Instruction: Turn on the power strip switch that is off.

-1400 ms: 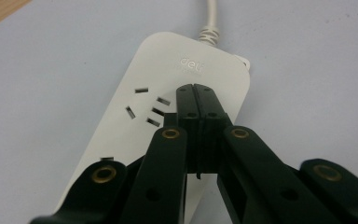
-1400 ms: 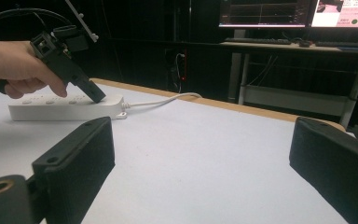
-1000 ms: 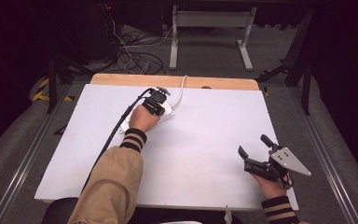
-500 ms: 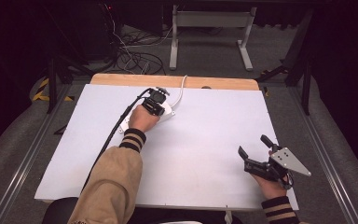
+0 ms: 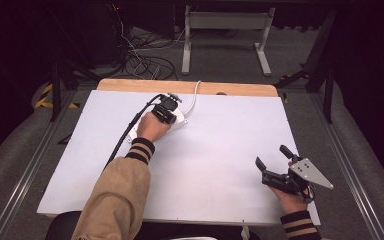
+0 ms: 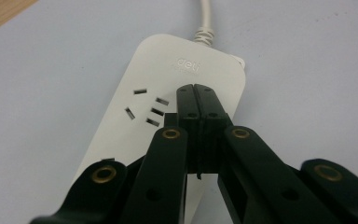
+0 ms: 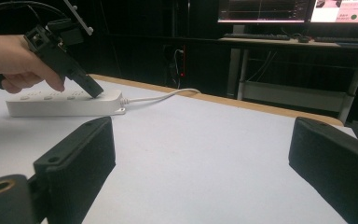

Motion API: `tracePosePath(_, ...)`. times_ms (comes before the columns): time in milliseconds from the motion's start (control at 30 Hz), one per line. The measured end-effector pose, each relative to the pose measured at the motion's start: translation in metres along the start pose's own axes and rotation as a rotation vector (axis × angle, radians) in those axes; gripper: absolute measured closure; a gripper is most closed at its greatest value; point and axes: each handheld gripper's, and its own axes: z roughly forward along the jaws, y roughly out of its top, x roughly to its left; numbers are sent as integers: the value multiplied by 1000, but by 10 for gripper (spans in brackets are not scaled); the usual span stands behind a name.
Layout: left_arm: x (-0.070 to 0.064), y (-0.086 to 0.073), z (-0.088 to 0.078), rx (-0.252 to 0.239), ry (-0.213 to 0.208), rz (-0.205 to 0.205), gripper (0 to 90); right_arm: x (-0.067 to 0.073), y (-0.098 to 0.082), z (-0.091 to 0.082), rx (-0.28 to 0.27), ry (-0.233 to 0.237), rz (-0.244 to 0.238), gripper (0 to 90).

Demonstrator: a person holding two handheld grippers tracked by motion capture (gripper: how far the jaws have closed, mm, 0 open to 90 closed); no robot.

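Note:
A white power strip (image 6: 135, 126) lies flat at the back of the table (image 5: 220, 150). Its white cord (image 6: 207, 14) runs off over the far edge. My left gripper (image 6: 196, 93) is shut with nothing between its jaws. Its closed tips rest on the strip's top, beside a socket near the cord end. From the right gripper view, the left gripper (image 7: 94, 93) slants down onto the strip (image 7: 51, 106), held by a hand. In the high view the left gripper (image 5: 172, 118) is over the strip (image 5: 182, 121). My right gripper (image 5: 271, 156) stands open and empty near the front right.
The table's white top has a wooden strip (image 5: 190, 87) along its far edge. Beyond it are a metal stand (image 5: 225, 22) and loose cables (image 5: 145, 62) on the floor. Monitors (image 7: 298, 9) on a desk show behind the table.

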Motion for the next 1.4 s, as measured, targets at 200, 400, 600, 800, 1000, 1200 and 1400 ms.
tracePosePath(200,1,0,0,0,-5,-4,900,0,0,0,-1,1,2,76)
tracePosePath(400,0,0,0,-5,-2,-2,900,0,0,0,0,0,0,75)
tracePosePath(600,0,0,0,-6,-2,-2,900,0,0,1,0,-2,-1,75)
tracePosePath(800,-1,-1,1,-13,10,-4,900,0,0,1,2,-2,-4,76)
tracePosePath(1000,0,-2,2,-28,4,-4,900,0,0,1,3,-4,-6,76)
tracePosePath(1200,3,-2,1,-50,-6,-8,900,0,-1,1,6,-4,-6,75)
tracePosePath(1400,7,-8,-1,-76,-8,-23,900,0,0,1,6,-7,-6,75)
